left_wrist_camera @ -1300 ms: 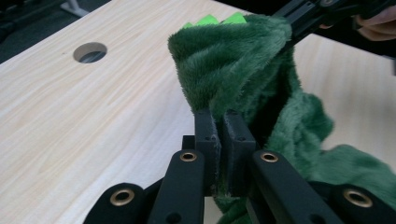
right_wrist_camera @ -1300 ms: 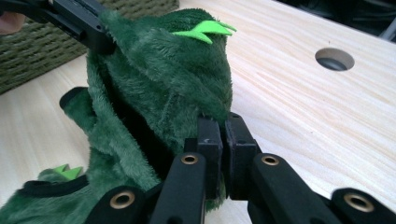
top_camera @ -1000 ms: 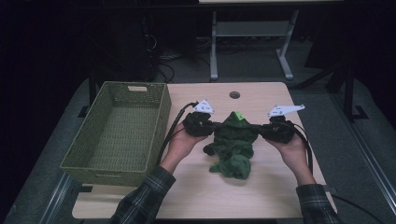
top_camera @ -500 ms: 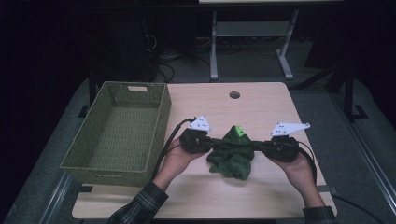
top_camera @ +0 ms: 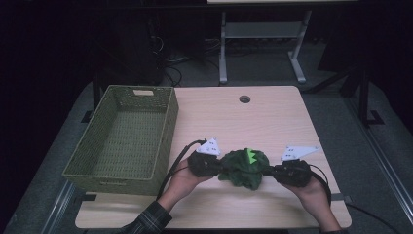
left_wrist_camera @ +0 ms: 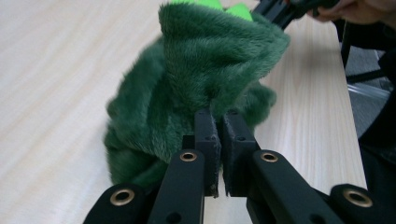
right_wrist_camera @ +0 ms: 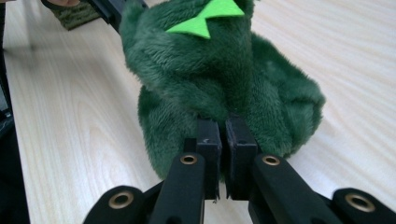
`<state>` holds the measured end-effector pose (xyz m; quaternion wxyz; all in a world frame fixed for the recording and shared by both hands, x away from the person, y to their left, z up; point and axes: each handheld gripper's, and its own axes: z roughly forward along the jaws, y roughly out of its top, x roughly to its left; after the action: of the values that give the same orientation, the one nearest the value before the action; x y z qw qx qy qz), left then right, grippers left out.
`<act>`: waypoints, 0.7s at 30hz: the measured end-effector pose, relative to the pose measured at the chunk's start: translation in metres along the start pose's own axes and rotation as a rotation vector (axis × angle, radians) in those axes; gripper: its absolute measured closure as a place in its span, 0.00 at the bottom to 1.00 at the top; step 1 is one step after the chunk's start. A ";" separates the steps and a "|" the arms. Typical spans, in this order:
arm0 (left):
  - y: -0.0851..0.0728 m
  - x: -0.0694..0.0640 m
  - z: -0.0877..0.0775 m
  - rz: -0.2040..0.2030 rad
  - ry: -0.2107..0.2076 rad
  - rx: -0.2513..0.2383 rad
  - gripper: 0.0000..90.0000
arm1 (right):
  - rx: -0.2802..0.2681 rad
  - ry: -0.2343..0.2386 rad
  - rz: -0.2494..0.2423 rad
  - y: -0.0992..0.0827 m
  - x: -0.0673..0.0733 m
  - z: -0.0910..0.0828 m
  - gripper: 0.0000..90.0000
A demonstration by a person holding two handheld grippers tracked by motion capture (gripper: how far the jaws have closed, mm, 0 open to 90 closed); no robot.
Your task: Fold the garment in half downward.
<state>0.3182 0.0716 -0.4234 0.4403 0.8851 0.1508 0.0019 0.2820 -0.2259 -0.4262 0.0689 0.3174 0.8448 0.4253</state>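
A dark green plush cloth [top_camera: 243, 168] with bright green felt spikes [top_camera: 252, 156] hangs bunched between my two grippers, low over the table's near half. My left gripper [top_camera: 220, 167] is shut on its left edge; in the left gripper view the pads [left_wrist_camera: 219, 135] pinch the green plush cloth [left_wrist_camera: 196, 79]. On the other side my right gripper [top_camera: 269, 170] is shut on the right edge, and the right gripper view has the pads [right_wrist_camera: 226, 137] clamped on the green plush cloth [right_wrist_camera: 224, 79] under a felt spike [right_wrist_camera: 208, 18]. Whether the cloth's bottom touches the table I cannot tell.
An open woven green basket [top_camera: 78, 165] stands at the table's left side, close to my left hand. The light wooden table [top_camera: 234, 117] has a round cable hole [top_camera: 244, 99] near its far edge. A metal frame stands on the floor beyond the table.
Both grippers have come toward the table's near edge and lower, carrying the plush cloth with them. The cloth has gone from hanging spread between them to a tighter bunch.
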 end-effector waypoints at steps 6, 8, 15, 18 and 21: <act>-0.011 -0.004 0.013 -0.006 -0.024 0.046 0.95 | 0.044 0.025 0.009 -0.012 0.004 0.009 0.95; -0.014 -0.004 0.018 -0.006 -0.028 0.063 0.95 | 0.061 0.025 0.015 -0.016 0.005 0.012 0.95; -0.021 -0.006 0.033 0.011 -0.026 0.113 0.95 | 0.130 0.027 0.015 -0.023 0.004 0.025 0.95; -0.023 -0.007 0.038 0.019 -0.021 0.127 0.96 | 0.146 0.027 0.007 -0.025 0.005 0.030 0.95; -0.025 -0.006 0.040 0.016 -0.022 0.128 0.95 | 0.145 0.029 0.003 -0.026 0.004 0.033 0.94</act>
<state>0.3108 0.0532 -0.4664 0.3845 0.9126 0.1385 -0.0140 0.2789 -0.2125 -0.4659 0.0326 0.3165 0.8739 0.3675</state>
